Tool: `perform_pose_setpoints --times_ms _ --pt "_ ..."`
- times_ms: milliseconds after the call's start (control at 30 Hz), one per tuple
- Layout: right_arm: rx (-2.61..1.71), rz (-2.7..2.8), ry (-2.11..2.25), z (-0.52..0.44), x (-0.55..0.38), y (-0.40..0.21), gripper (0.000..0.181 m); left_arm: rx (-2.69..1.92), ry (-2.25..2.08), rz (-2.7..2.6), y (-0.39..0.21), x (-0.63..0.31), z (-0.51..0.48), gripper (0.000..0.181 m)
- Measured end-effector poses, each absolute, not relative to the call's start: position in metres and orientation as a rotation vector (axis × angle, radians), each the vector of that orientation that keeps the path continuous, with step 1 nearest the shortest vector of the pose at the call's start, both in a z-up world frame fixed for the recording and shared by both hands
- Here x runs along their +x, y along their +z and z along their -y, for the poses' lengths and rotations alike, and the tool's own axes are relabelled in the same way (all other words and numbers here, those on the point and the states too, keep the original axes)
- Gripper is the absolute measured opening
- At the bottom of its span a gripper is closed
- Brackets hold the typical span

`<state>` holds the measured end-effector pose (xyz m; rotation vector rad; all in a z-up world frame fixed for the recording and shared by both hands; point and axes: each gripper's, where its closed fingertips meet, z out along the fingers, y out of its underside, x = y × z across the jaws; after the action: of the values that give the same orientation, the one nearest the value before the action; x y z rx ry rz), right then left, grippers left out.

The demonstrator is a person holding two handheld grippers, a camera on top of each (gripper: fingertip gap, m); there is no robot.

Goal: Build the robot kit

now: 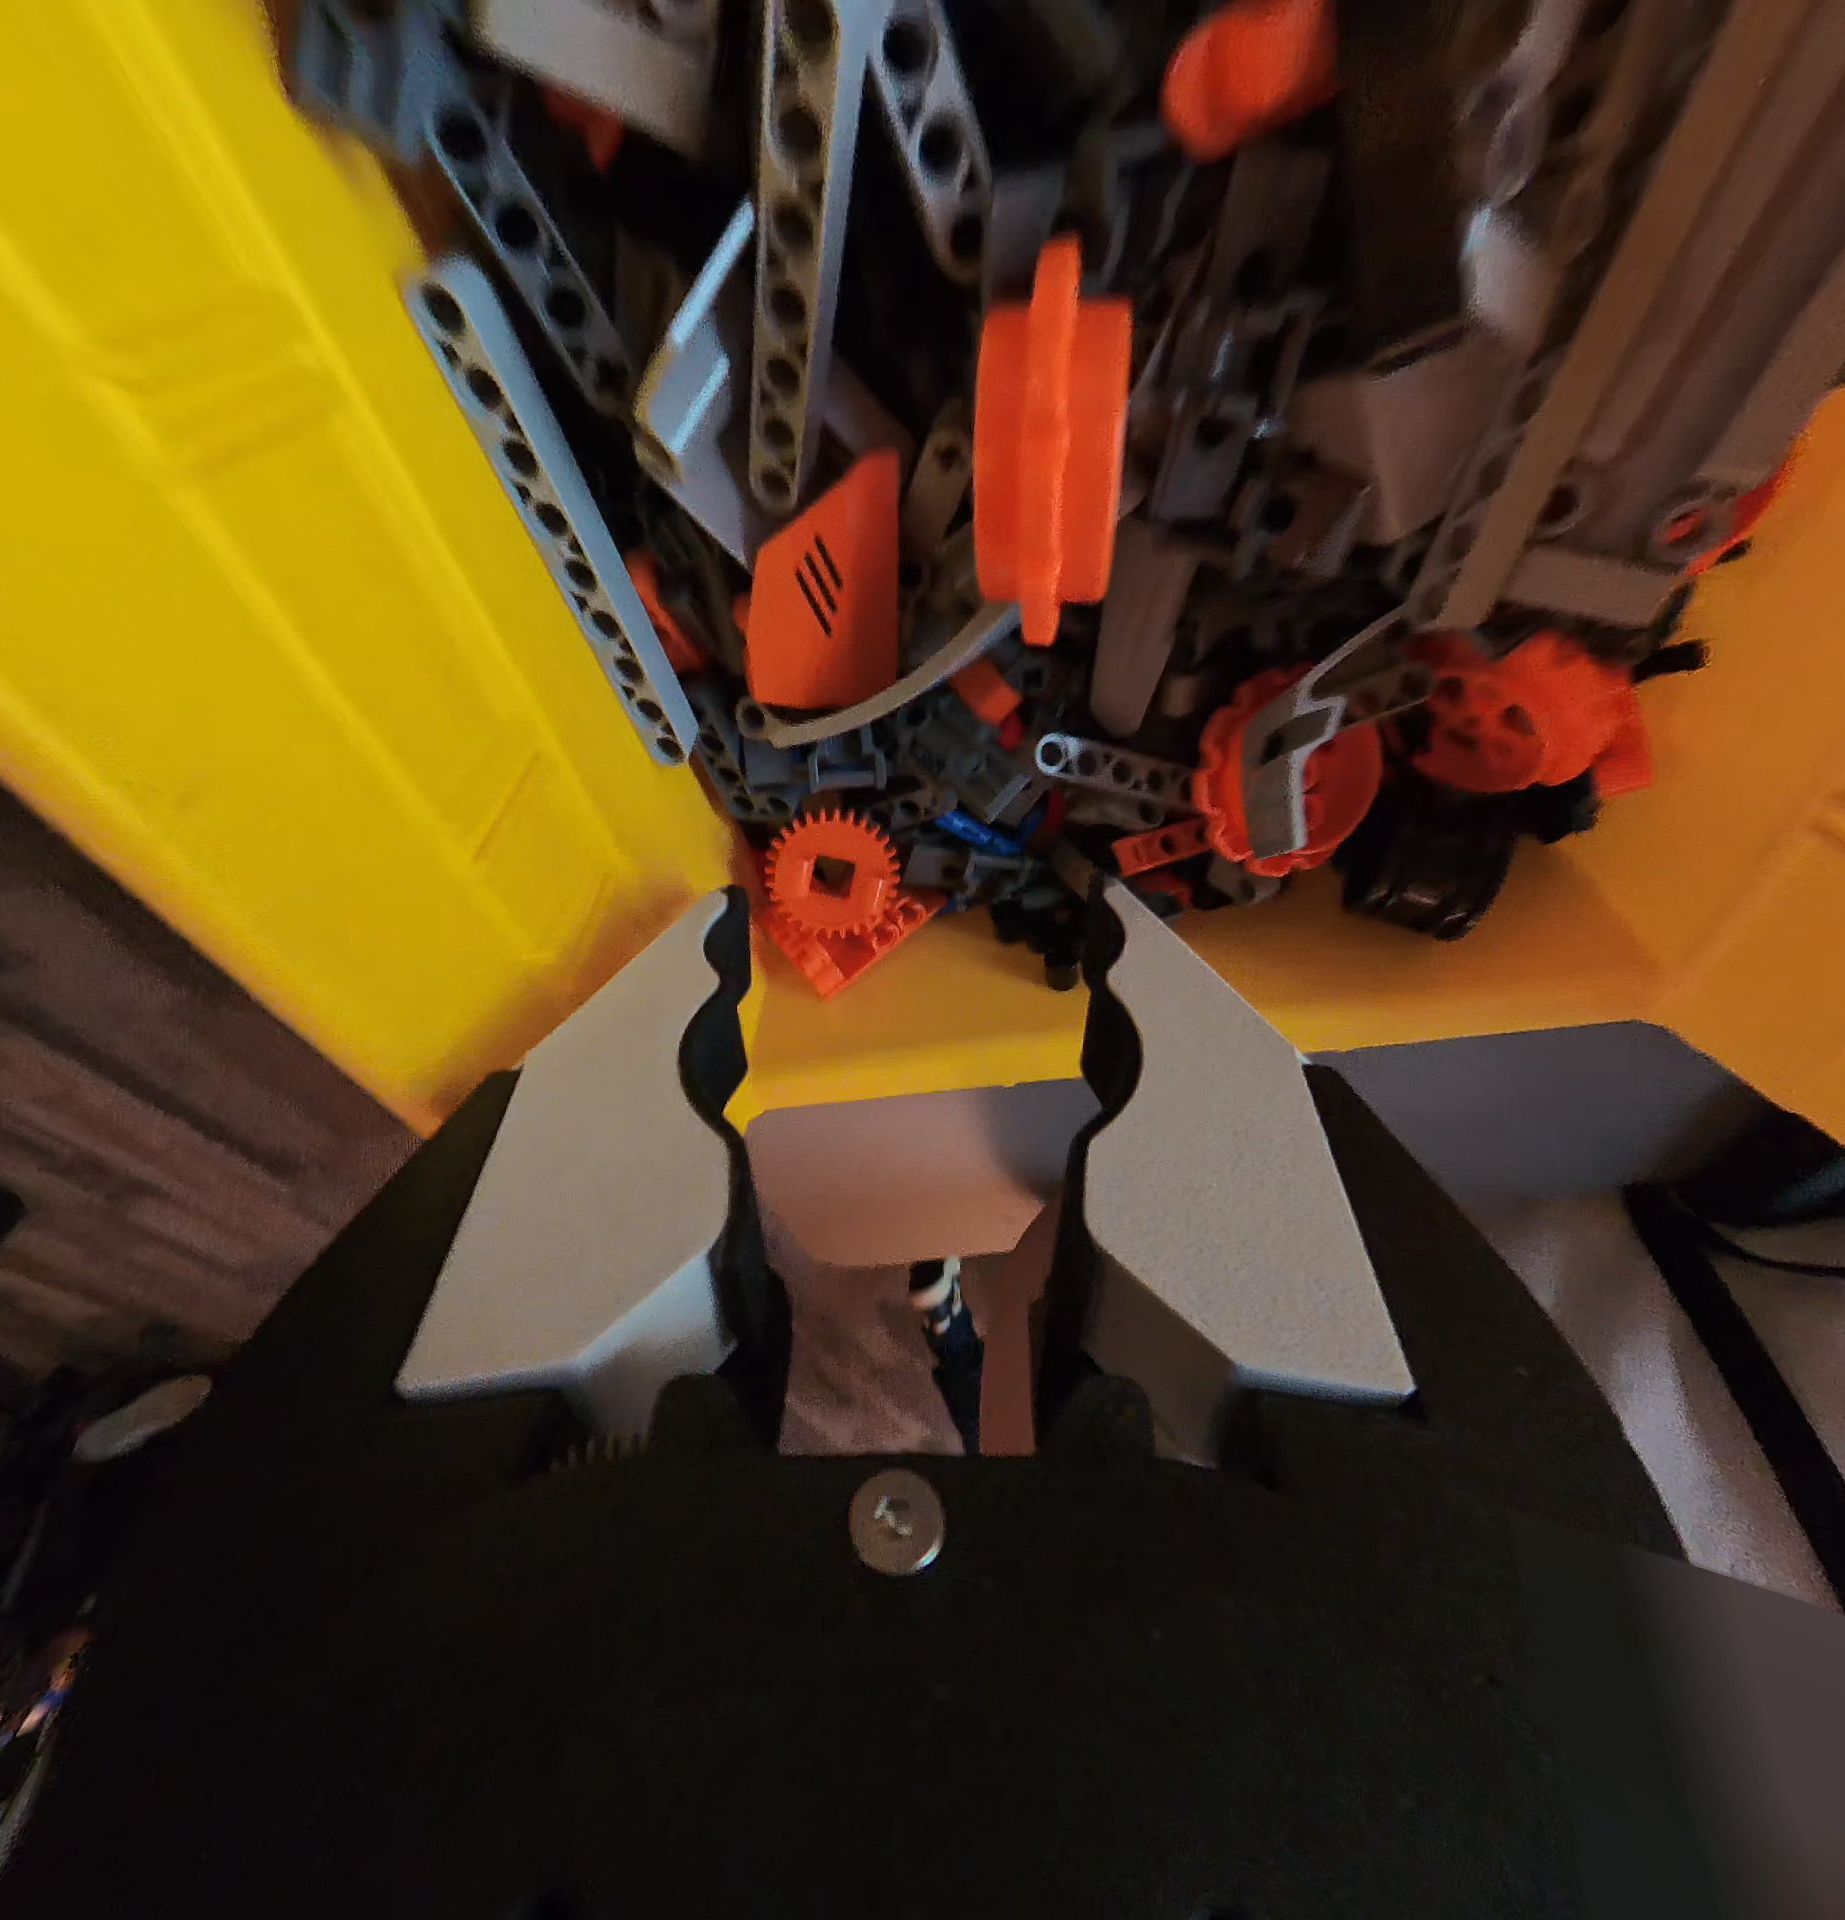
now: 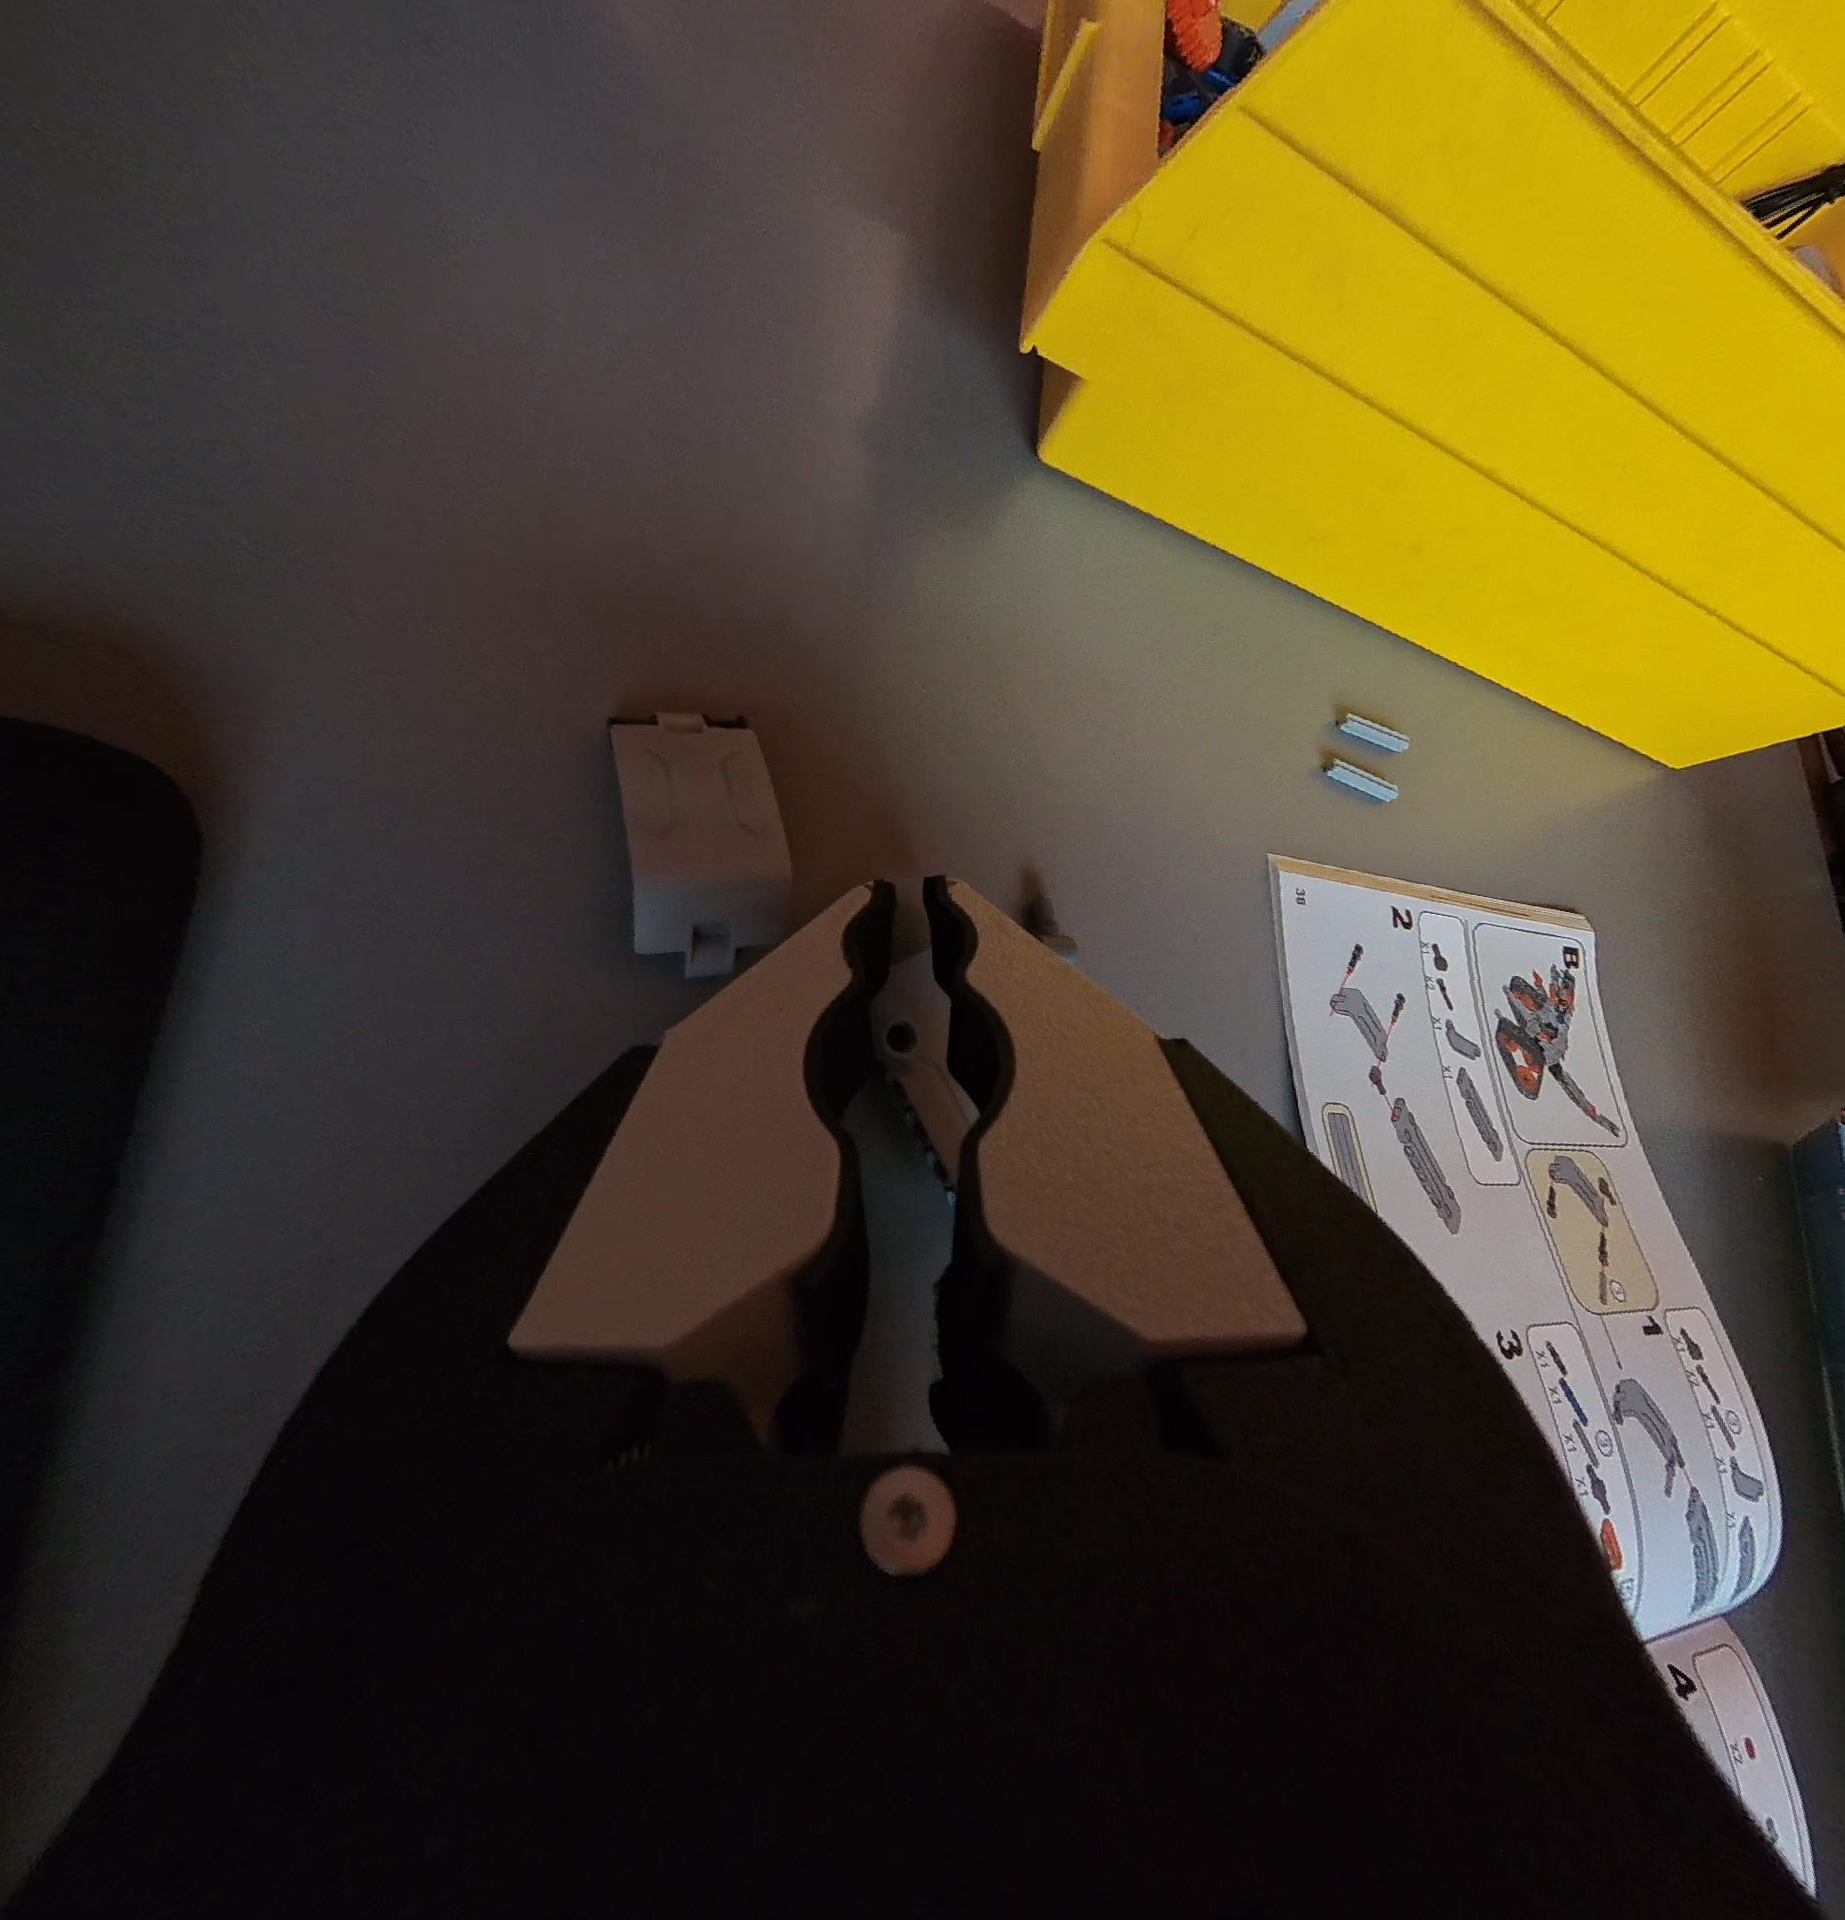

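Right tongs (image 2: 907, 899) clamp a grey beam (image 2: 913, 1049) over the worktop (image 2: 430, 416); left tongs (image 1: 913, 914) gape wide at the yellow bin (image 1: 274, 623), near an orange gear (image 1: 833, 875).

A yellow bin (image 2: 1469, 436) stands at the far right of the grey bench (image 2: 482, 416), heaped with grey beams (image 1: 544, 499) and orange gears (image 1: 833, 873). Nearer lie two small grey pegs (image 2: 1365, 758), an open instruction booklet (image 2: 1500, 1195) and a grey panel (image 2: 700, 831).

Grey fingers (image 1: 606, 1143), prob. black mounts, screw.
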<state>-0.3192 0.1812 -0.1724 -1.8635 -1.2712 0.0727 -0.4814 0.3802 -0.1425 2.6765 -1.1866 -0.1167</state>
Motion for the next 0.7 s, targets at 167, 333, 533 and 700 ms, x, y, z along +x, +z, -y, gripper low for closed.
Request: perform_pose_setpoints --times_ms 167,333,533,700 --pt "-1.859 1.275 0.075 -0.181 -0.32 -0.172 0.006 2.594 -0.155 1.129 -0.157 -0.491 -0.376 0.059" --pt "-1.858 1.276 0.075 -0.181 -0.32 -0.172 0.006 2.47 -0.173 1.104 -0.171 -0.496 -0.364 0.056" --pt "-1.854 1.285 0.069 -0.18 -0.32 -0.172 0.006 2.459 -0.179 1.164 -0.17 -0.492 -0.368 0.048" --pt "-1.853 1.286 0.069 -0.18 -0.321 -0.173 0.006 2.527 -0.049 1.235 -0.162 -0.469 -0.375 0.0"
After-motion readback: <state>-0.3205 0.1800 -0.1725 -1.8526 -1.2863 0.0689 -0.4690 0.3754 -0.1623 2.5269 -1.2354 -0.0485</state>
